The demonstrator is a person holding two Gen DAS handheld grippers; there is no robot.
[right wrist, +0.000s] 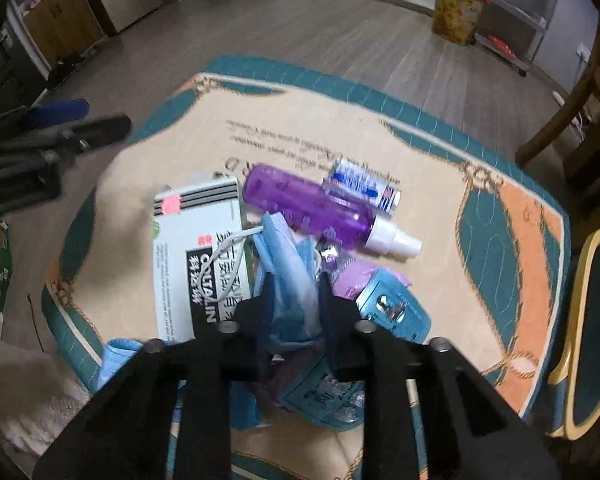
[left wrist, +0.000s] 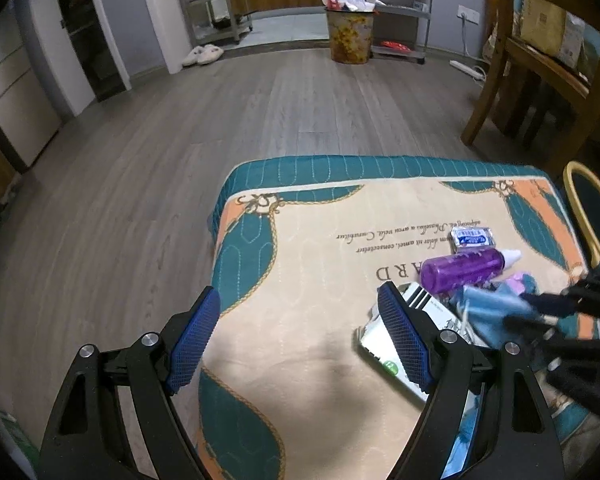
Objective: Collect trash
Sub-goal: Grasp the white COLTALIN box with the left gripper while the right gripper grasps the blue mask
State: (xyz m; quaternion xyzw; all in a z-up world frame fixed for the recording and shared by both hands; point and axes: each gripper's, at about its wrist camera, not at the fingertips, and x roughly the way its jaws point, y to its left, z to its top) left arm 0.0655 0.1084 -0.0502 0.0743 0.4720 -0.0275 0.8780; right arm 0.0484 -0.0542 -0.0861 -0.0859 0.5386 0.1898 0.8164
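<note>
- My right gripper (right wrist: 294,308) is clamped on the crumpled blue face mask (right wrist: 288,276), which sits in the trash pile on the cushioned stool top (right wrist: 340,128).
- My left gripper (left wrist: 300,344) hangs with its jaws spread wide and nothing between them, over bare cushion at the pile's left side.
- The white medicine box (right wrist: 198,256) lies just left of the mask, touching it; one ear loop trails across the box.
- The purple spray bottle (right wrist: 312,208) lies beyond the mask, long axis slanting, nozzle to the right.
- The overfull bin (left wrist: 350,36) stands well apart, across the floor.
- I judge the right hand alone should lift the mask straight up, so the loop slides clear of the box.
</note>
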